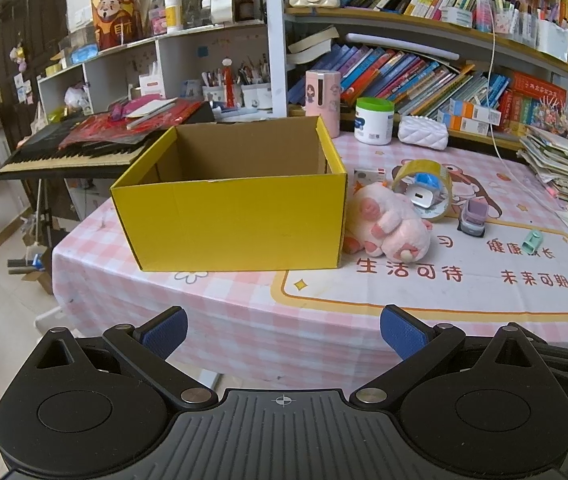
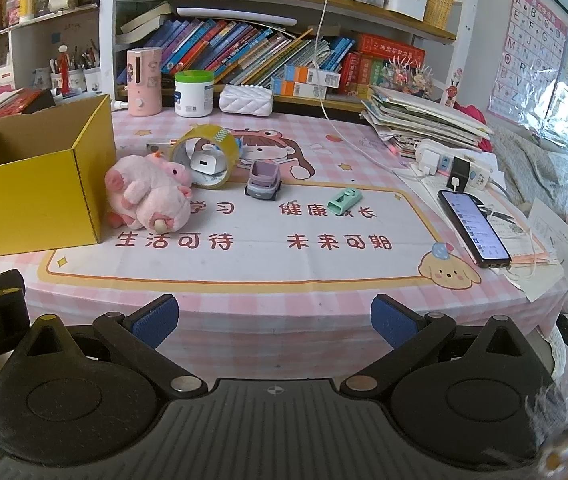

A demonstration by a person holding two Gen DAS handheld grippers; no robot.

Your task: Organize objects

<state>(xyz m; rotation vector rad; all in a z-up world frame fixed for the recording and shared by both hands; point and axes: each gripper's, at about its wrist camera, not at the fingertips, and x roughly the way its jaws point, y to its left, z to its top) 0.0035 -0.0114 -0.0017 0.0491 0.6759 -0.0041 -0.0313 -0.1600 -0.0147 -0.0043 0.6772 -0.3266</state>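
An open yellow cardboard box (image 1: pixel 227 220) (image 2: pixel 31 196) stands on the left of the pink checked tablecloth (image 1: pixel 243 300) (image 2: pixel 267 300), and what I see of its inside is bare. A pink plush pig (image 1: pixel 388 220) (image 2: pixel 147 196) lies against its right side. Behind the pig a tape roll (image 1: pixel 424 192) (image 2: pixel 205 156) leans over a white charger (image 1: pixel 424 197) (image 2: pixel 202 163). A small purple toy car (image 1: pixel 472 219) (image 2: pixel 263 183) and a mint green stamp-like item (image 1: pixel 532 241) (image 2: pixel 344 201) sit further right. My left gripper (image 1: pixel 284 330) and right gripper (image 2: pixel 273 320) hover open before the table's front edge, holding nothing.
A phone (image 2: pixel 474 228) lies on papers at the right beside a power strip (image 2: pixel 456 164) and a paper stack (image 2: pixel 424 116). A pink dispenser (image 2: pixel 144 80), a white jar (image 2: pixel 193 94) and a white pouch (image 2: pixel 245 100) line the back under bookshelves. A keyboard (image 1: pixel 71 152) stands left.
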